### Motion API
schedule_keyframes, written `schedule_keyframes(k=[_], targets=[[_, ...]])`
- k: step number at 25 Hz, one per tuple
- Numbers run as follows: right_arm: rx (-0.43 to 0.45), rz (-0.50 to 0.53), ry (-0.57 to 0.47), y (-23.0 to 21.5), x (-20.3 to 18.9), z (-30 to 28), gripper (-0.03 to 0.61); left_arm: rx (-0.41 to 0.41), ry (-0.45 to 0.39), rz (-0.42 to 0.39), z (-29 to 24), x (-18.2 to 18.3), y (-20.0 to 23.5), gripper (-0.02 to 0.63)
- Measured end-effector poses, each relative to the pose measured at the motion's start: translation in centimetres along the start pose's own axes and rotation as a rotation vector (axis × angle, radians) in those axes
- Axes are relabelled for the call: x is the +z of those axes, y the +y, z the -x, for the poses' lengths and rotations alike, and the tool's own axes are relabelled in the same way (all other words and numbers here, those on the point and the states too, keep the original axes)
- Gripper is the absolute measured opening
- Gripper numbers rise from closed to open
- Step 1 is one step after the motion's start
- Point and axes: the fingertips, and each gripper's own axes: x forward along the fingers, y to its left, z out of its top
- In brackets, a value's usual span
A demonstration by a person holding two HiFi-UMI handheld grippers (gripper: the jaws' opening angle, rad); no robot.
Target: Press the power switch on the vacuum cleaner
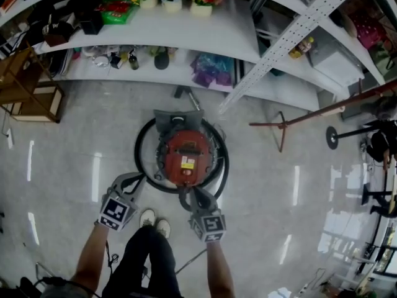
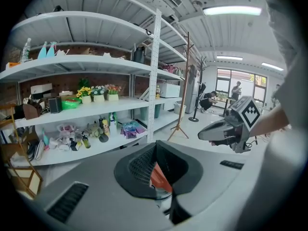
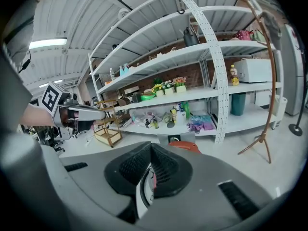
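The person stands on the pale floor (image 1: 62, 166) with both shoes (image 1: 155, 223) just behind the vacuum cleaner (image 1: 186, 157), arms out over it. The left gripper (image 1: 136, 180) hangs off the machine's left flank, above the black hose (image 1: 141, 143) that rings it. Its fingers are pressed together with nothing between them. The right gripper (image 1: 188, 198) is likewise closed and empty, its tip right at the near edge of the red body. Beyond the machine, along the wall, run the white shelves (image 1: 186, 27). I'd say this is the approach, with no switch pressed yet. I can't make out which button is the switch. The next move calls for lowering the right tip squarely onto it.
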Motion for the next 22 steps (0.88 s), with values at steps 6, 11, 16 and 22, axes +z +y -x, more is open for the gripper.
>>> schedule_keyframes(k=[6,11,16,22], targets=[[-0.011,-0.008,0.03,-1.4,-3.0,-1.6,0.012,-0.005,0.016,0.019,-1.6,-2.4,0.1,0.006],[-0.009,-0.011,0.033,-2.3,-4.5,-3.1,0.012,-0.01,0.03,0.024,-2.9,-4.3,0.2,0.006],[-0.016,-0.018,0.042,-3.1,-6.0,-4.5,0.012,-0.015,0.036,0.024,-3.8,-5.8,0.1,0.006],[-0.023,-0.022,0.043,-4.2,-8.1,-6.1,0.012,-0.014,0.041,0.031,-5.0,-7.3,0.1,0.006]])
